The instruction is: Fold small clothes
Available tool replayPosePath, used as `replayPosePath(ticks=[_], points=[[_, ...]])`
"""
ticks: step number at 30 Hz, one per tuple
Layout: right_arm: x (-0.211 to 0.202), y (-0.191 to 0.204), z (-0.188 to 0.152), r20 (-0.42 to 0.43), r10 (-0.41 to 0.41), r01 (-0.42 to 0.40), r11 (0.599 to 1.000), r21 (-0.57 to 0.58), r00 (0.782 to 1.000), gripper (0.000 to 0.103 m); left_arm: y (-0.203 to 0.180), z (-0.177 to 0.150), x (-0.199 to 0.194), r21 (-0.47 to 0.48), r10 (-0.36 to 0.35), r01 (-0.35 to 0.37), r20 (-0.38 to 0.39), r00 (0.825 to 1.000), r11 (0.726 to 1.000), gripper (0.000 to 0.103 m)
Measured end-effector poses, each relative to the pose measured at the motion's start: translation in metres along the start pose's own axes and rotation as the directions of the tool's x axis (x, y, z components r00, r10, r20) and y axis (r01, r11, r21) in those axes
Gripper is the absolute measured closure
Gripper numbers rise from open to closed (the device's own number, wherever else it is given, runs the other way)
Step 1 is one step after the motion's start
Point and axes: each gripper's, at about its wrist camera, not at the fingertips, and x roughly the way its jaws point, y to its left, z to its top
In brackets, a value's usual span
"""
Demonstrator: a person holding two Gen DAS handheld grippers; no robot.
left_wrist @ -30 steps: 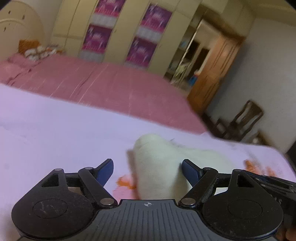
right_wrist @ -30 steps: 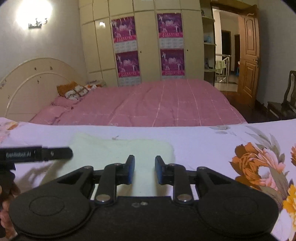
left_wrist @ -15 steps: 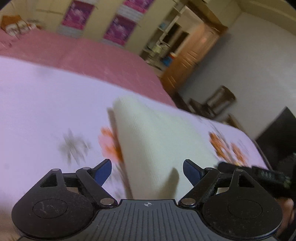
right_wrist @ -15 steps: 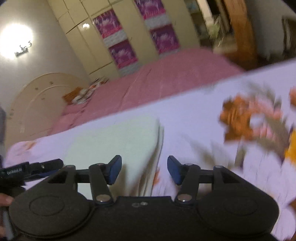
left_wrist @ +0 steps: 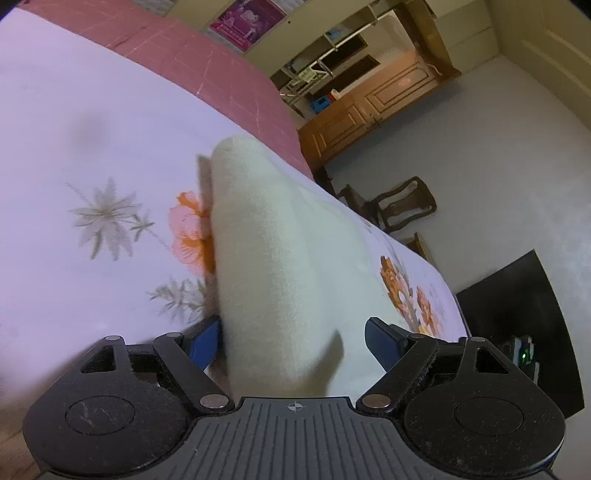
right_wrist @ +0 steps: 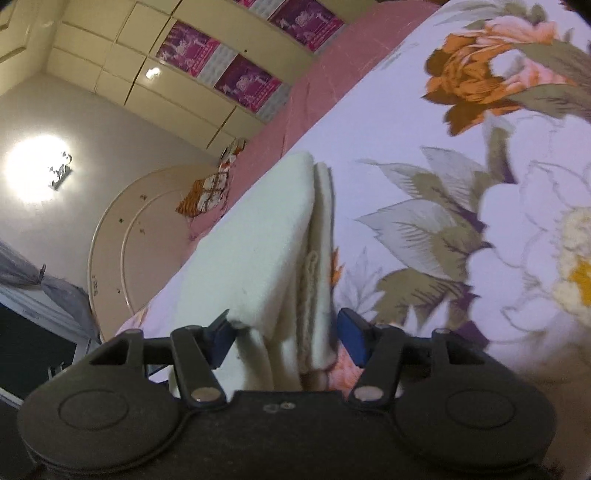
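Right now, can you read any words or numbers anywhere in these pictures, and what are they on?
No text can be read.
Purple posters on the wardrobe doors: there may be print on them, but it is too small and blurred to read.
Purple poster in the left wrist view: likewise unreadable.
Left gripper body: only a small crosshair mark, no letters.
Cream garment and flowered bedsheet: no labels or writing visible.

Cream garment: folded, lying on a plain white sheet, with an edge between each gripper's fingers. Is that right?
Not quite. The cream garment is folded with an edge between each gripper's fingers, but the sheet is not plain white: the right wrist view shows a pale lilac sheet printed with large orange and white flowers.
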Motion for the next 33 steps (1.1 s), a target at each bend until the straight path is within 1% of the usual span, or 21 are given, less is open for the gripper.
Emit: replayPosePath(ticks=[3, 4, 5, 6, 7, 9, 13, 15, 17, 18, 20, 22, 24, 27, 33], points=[[0.008, 0.01, 0.003, -0.014, -0.023, 0.022, 0.999, -0.046, 1.0, 0.047, -0.007, 0.001, 0.009, 0.026, 0.021, -0.021, -0.002, 1.0, 0.999, 0.02], [0.009, 0.013, 0.002, -0.019, -0.033, 0.032, 0.997, -0.064, 0.999, 0.048, -0.012, 0.005, 0.011, 0.041, 0.034, -0.033, -0.002, 0.999, 0.999, 0.025], [0.009, 0.016, 0.002, -0.023, -0.044, 0.042, 0.996, -0.084, 0.999, 0.05, -0.017, 0.005, 0.013, 0.076, 0.071, -0.07, 0.0, 0.997, 0.995, 0.032], [0.009, 0.02, 0.001, -0.027, -0.056, 0.053, 0.993, -0.105, 0.998, 0.051, -0.022, 0.006, 0.011, 0.119, 0.118, -0.117, 0.002, 0.993, 0.986, 0.041], [0.01, 0.023, 0.0, -0.029, -0.069, 0.064, 0.989, -0.131, 0.997, 0.052, -0.027, 0.007, 0.011, 0.163, 0.146, -0.145, 0.003, 0.989, 0.976, 0.042], [0.011, 0.029, -0.001, -0.026, -0.088, 0.083, 0.984, -0.157, 0.996, 0.054, -0.033, 0.009, 0.011, 0.19, 0.174, -0.173, 0.007, 0.985, 0.966, 0.042], [0.014, 0.038, -0.005, -0.011, -0.117, 0.113, 0.976, -0.186, 0.993, 0.054, -0.05, 0.009, 0.015, 0.252, 0.239, -0.238, 0.03, 0.971, 0.938, 0.042], [0.017, 0.045, -0.007, -0.005, -0.14, 0.136, 0.969, -0.208, 0.99, 0.053, -0.054, 0.01, 0.016, 0.265, 0.254, -0.255, 0.039, 0.966, 0.93, 0.042], [0.02, 0.054, -0.011, 0.006, -0.18, 0.176, 0.952, -0.251, 0.984, 0.055, -0.056, 0.009, 0.014, 0.276, 0.265, -0.267, 0.046, 0.963, 0.923, 0.045], [0.021, 0.059, -0.013, 0.016, -0.198, 0.195, 0.941, -0.278, 0.98, 0.059, -0.057, 0.009, 0.013, 0.278, 0.264, -0.267, 0.047, 0.963, 0.923, 0.049], [0.024, 0.071, -0.02, 0.039, -0.229, 0.229, 0.915, -0.331, 0.973, 0.065, -0.06, 0.01, 0.008, 0.289, 0.265, -0.268, 0.05, 0.963, 0.919, 0.055], [0.026, 0.081, -0.026, 0.069, -0.261, 0.267, 0.887, -0.378, 0.963, 0.069, -0.06, 0.009, 0.002, 0.309, 0.274, -0.277, 0.054, 0.96, 0.91, 0.059], [0.028, 0.091, -0.034, 0.099, -0.29, 0.304, 0.855, -0.421, 0.952, 0.071, -0.064, 0.009, -0.001, 0.327, 0.283, -0.286, 0.058, 0.957, 0.901, 0.06], [0.03, 0.103, -0.04, 0.13, -0.316, 0.34, 0.825, -0.452, 0.94, 0.073, -0.068, 0.007, -0.005, 0.346, 0.292, -0.296, 0.066, 0.954, 0.89, 0.062], [0.023, 0.114, -0.046, 0.169, -0.331, 0.371, 0.789, -0.49, 0.928, 0.073, -0.082, 0.003, -0.012, 0.373, 0.303, -0.313, 0.086, 0.949, 0.874, 0.062]])
